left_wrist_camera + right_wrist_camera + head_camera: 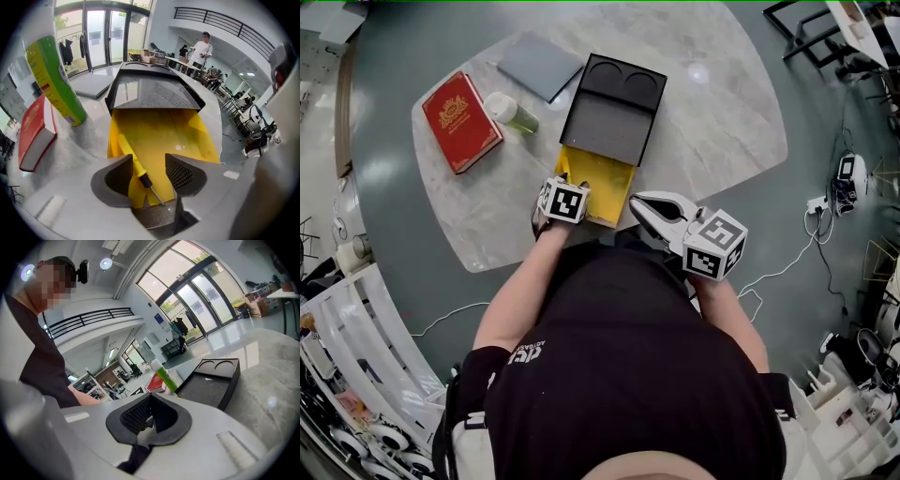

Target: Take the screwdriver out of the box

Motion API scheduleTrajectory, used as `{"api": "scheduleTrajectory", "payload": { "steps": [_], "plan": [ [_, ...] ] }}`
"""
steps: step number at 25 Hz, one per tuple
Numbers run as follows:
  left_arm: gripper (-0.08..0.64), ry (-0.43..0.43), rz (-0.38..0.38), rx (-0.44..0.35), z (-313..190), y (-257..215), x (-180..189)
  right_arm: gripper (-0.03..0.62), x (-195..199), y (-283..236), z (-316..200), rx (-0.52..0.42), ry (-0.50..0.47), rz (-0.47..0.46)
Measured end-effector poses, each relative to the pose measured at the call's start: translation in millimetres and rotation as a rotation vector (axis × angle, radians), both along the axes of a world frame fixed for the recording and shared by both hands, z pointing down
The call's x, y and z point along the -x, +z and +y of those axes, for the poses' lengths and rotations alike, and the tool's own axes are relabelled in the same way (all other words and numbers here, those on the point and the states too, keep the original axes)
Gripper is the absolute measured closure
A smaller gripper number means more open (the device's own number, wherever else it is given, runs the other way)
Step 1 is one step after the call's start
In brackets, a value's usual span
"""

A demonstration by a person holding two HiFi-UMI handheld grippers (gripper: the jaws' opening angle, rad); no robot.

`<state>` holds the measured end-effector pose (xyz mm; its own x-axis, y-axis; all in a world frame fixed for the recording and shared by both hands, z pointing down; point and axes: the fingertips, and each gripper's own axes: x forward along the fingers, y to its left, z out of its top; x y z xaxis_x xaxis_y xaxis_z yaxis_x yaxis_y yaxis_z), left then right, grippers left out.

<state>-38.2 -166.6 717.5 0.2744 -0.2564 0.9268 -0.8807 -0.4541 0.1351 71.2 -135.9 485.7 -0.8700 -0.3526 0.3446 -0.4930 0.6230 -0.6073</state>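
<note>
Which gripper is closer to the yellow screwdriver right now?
Left. The left gripper straddles the screwdriver, jaws open; the right gripper, shut, sits beside the box.

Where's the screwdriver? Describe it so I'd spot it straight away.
On the marble table stands a black box with a yellow tray slid out of its near end. The screwdriver lies along the tray's left side, between the jaws of the open left gripper. Its black collar and thin metal shaft set it apart from the matching yellow tray.
</note>
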Motion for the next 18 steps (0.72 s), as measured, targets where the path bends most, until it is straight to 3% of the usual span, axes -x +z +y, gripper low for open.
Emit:
{"api": "scheduleTrajectory", "payload": {
  "steps": [3,9,16,18],
  "plan": [
    [0.357,0.0,-0.02,-0.037,-6,-3,0,0.577,-4,2,1,0.005,0.01,-0.009],
    [0.357,0.058,-0.091,0.003,4,13,-2,0.577,-4,10,3,0.016,0.009,-0.031],
    [0.356,0.043,-0.129,-0.012,2,13,0,0.577,-14,10,0,0.013,0.019,-0.04],
    [0.387,0.027,-0.127,-0.027,-2,11,2,0.577,-18,10,0,0.013,0.025,-0.039]
  ]
}}
